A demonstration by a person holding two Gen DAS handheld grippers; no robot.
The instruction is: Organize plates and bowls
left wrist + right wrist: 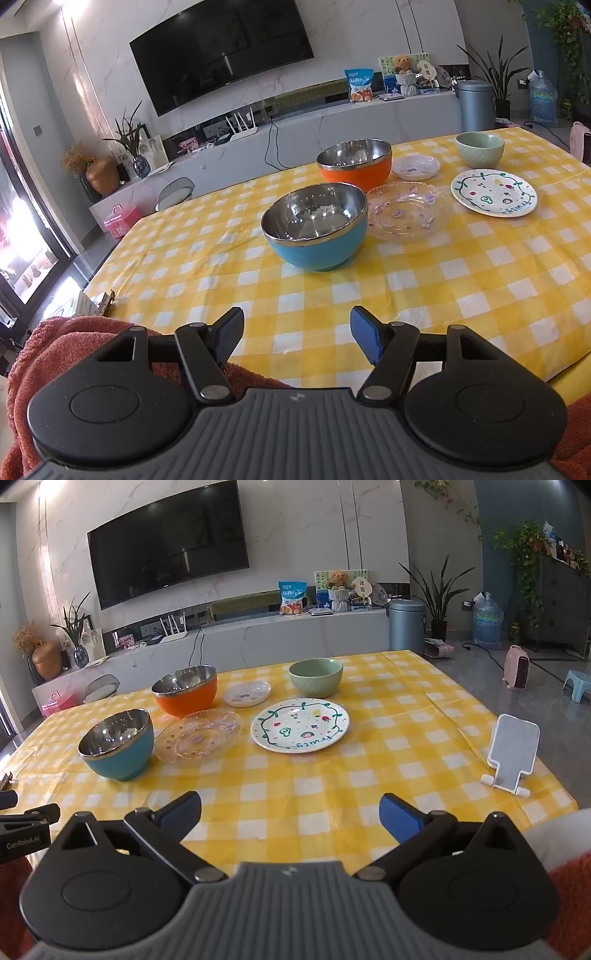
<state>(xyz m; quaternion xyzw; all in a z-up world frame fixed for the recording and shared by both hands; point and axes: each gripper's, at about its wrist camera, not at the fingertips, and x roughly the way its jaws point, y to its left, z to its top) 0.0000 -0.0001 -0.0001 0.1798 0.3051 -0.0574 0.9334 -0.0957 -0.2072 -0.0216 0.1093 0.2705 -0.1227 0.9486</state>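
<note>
Jaws of the left gripper (pixel 297 338) and right gripper (pixel 290 818) gape wide, holding nothing.
Ahead on the yellow-checked tabletop (pixel 369 760): blue steel-lined bowl (pixel 316 230), orange steel-lined bowl (pixel 354 164), clear glass plate (pixel 408 210), painted white plate (pixel 300 724), green ceramic bowl (pixel 316 677).

You are facing a marble wall (pixel 295 535) where a dark TV (pixel 168 542) is hanging above a long white console (pixel 258 638). Daylight is pouring through the glass door (pixel 22 229) on your left. A grey bin (pixel 406 626) and a leafy plant (pixel 437 590) are standing right of the console, and a pink heater (pixel 517 666) is sitting on the grey floor (pixel 498 686). A yellow checked tablecloth (pixel 369 775) is covering the table.
</note>
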